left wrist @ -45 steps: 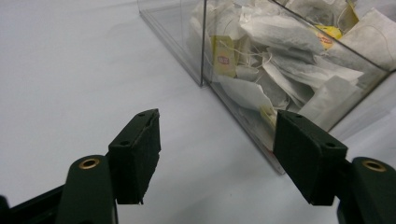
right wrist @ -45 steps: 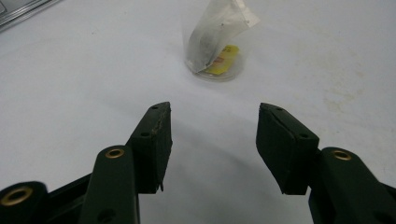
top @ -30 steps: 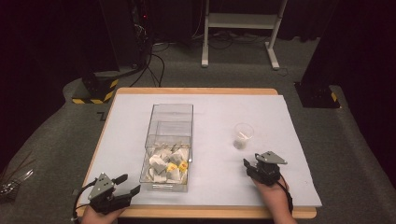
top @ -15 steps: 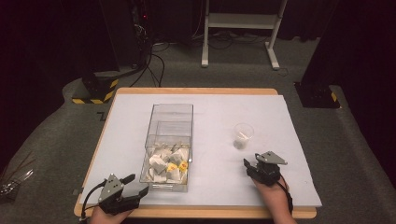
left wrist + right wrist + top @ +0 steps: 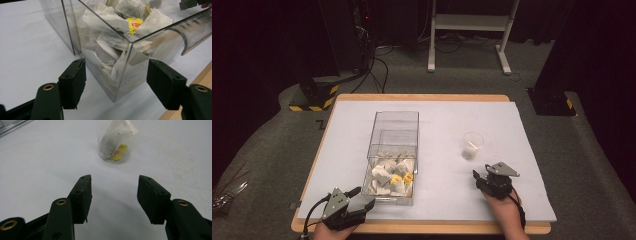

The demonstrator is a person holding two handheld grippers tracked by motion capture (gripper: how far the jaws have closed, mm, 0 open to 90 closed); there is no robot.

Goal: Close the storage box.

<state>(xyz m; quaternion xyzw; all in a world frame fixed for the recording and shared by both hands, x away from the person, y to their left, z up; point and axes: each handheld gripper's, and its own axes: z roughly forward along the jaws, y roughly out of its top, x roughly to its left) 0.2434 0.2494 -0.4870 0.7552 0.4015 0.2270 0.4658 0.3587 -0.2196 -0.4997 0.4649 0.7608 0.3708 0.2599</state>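
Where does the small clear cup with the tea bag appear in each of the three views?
High view: the clear cup stands right of centre on the white sheet, beyond the right gripper.
Left gripper view: I cannot make it out.
Right gripper view: top centre, ahead of the open jaws.
Shared landmark: the clear box of tea bags.

- Clear box [image 5: 130, 57] runs off the left gripper view's top edge
- Cup [image 5: 472, 145] contents too small to tell from above
- Lower tea bags [image 5: 107, 55] blurred behind the box wall

white table cover [image 5: 352, 135]; metal stand [image 5: 467, 30]; black-and-yellow striped base [image 5: 314, 97]
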